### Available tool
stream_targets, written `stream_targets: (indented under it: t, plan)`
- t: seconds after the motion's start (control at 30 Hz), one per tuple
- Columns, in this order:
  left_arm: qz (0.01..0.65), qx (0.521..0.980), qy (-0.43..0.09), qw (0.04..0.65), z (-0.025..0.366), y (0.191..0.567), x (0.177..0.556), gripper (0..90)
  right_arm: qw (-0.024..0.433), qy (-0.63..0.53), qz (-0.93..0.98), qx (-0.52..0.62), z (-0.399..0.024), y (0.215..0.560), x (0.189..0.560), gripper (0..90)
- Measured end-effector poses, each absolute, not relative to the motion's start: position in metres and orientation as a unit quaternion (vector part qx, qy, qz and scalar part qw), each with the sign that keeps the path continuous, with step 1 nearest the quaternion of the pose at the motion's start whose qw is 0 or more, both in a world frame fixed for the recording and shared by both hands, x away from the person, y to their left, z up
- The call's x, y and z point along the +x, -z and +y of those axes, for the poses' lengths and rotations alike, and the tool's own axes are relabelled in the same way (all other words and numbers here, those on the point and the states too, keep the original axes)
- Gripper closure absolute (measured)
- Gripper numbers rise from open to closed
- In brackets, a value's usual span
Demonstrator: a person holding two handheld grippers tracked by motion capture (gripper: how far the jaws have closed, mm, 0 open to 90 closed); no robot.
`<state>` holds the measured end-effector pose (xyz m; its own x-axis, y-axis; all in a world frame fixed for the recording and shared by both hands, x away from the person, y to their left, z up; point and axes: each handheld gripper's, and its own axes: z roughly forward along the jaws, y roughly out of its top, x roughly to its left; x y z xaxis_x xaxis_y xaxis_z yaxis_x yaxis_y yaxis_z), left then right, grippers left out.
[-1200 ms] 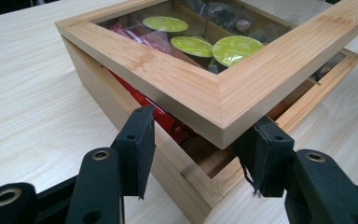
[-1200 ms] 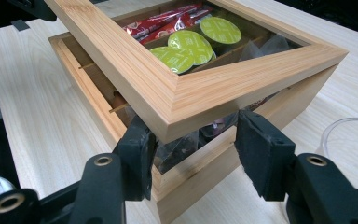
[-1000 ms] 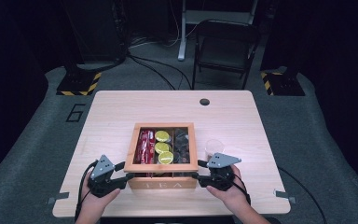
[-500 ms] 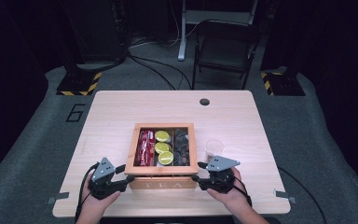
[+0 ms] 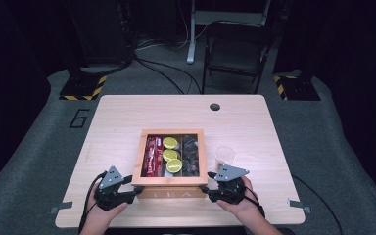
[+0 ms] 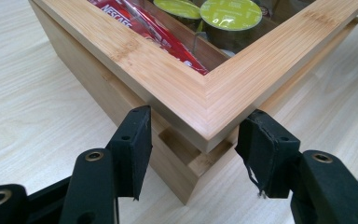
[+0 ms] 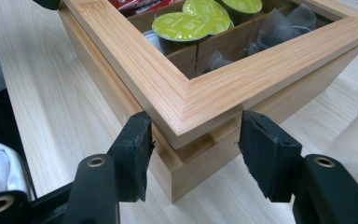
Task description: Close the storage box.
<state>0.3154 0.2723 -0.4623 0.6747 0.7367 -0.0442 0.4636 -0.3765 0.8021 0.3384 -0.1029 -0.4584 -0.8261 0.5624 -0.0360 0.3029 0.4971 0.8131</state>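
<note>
Two grippers bracket the near corners of the bamboo tea box (image 5: 170, 161), which sits mid-table toward your edge of the wooden table (image 5: 127, 112). Your left gripper (image 6: 193, 140) has the lid's near-left corner between its jaws, and your right gripper (image 7: 196, 140) has the near-right corner the same way. Both pairs of jaws have just been opening and now stand part-open, straddling the corners; the pads are close to the wood, but none visibly presses on it, so treat the box as not gripped.

Expect a stiff, fairly heavy load: solid bamboo walls, a framed lid (image 7: 214, 88) with a clear pane, and full compartments of red Nescafé sachets (image 6: 140, 23), green-topped capsules (image 7: 191, 21) and dark tea bags (image 7: 279, 25). The finished wood looks smooth, so a pinch on a mitred corner will likely slip off its slanting faces.

Notice that the lid overhangs the base and a seam runs beneath it; clamp the lid alone and it will probably lift, which suits opening it but not carrying the box. To move the box, take the base walls below the seam on both sides at once. Keep the pads off the pane, and mind the clear plastic cup (image 5: 224, 155) just right of the box.
</note>
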Motion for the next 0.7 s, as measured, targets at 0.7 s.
stream_targets:
  t: [0.7]
  plan:
    - [0.364, 0.832, -0.162, 0.387, 0.2640, 0.4705, 0.3172, 30.3, 0.124, -0.427, 0.859, 0.253, -0.1031, 0.4632, 0.3440, 35.2]
